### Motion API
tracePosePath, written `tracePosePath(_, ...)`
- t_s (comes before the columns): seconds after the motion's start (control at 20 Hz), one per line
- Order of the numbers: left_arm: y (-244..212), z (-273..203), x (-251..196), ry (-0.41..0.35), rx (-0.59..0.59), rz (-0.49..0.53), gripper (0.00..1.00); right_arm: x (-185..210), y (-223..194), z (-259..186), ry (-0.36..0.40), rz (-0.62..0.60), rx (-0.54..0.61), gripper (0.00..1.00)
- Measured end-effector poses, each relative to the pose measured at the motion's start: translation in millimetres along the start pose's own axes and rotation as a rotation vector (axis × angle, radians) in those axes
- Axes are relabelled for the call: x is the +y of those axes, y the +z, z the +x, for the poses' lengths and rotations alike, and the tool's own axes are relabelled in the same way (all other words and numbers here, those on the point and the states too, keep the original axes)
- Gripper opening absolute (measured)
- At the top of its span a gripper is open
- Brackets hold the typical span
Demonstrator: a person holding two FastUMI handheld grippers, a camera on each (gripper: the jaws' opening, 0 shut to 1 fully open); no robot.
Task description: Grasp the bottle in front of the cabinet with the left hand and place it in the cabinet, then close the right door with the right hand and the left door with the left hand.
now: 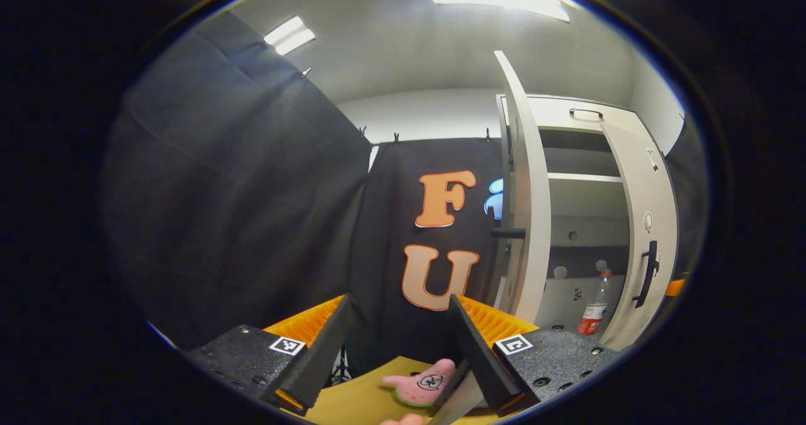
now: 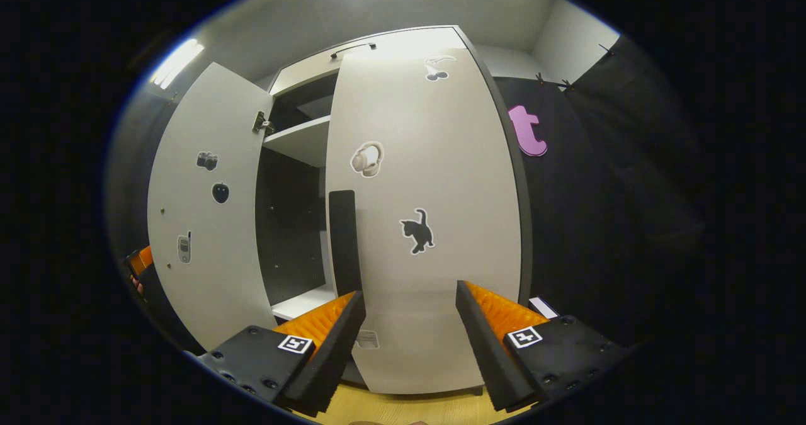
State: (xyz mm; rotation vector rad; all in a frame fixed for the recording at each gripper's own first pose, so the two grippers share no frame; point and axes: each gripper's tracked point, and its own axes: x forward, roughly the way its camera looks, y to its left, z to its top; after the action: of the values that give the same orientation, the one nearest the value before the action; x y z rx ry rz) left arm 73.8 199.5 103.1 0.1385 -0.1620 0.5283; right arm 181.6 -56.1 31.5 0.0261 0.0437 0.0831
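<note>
The bottle [image 1: 595,304] already stands upright inside the cabinet [image 1: 585,179], on its lower floor at about four o'clock in the left gripper view, seen through the gap between the two doors. Placing looks done, so what remains is the closing of the doors.

In the right gripper view the right gripper [image 2: 409,324] faces the right door [image 2: 428,223] squarely, its jaws spread wide and holding nothing. The door fills the space between them, with its dark vertical handle [image 2: 343,242] at about eleven o'clock from the jaws. The door looks nearly shut (I cannot tell whether it sits flush), which suits a flat push more than a grip. That would explain why the jaws are open and aimed at the panel, not at the handle.

The left door [image 2: 208,211] stands well open at nine o'clock in that view, hinged out toward the camera.

The left gripper [image 1: 400,334] is also wide open and empty, held back from the cabinet and turned toward the booth wall. The left door's edge [image 1: 526,192] shows at two o'clock from it. Below its jaws lies a pink starfish toy [image 1: 422,381] on the table [image 1: 359,400]. Holding clear makes sense, leaving the right door room before the left door's turn.
</note>
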Motion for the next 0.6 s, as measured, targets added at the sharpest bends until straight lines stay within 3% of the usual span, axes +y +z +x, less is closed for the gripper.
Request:
tracePosePath(0.35,7,11,-17,-0.050,-0.001,0.038,0.92,-20,-3,-25,-0.031,0.007,-0.003,0.97)
tracePosePath(0.4,7,9,-20,-0.067,0.004,0.030,0.87,-23,-1,-29,-0.034,0.009,-0.004,0.97)
tracePosePath(0.45,8,9,-22,-0.079,0.009,0.028,0.91,-26,0,-32,-0.038,0.012,-0.004,0.97)
tracePosePath(0.55,9,5,-29,-0.100,0.014,0.043,0.87,-33,4,-38,-0.043,0.015,-0.008,0.97)
tracePosePath(0.6,11,3,-33,-0.114,0.013,0.054,0.91,-36,4,-40,-0.047,0.013,-0.007,0.97)
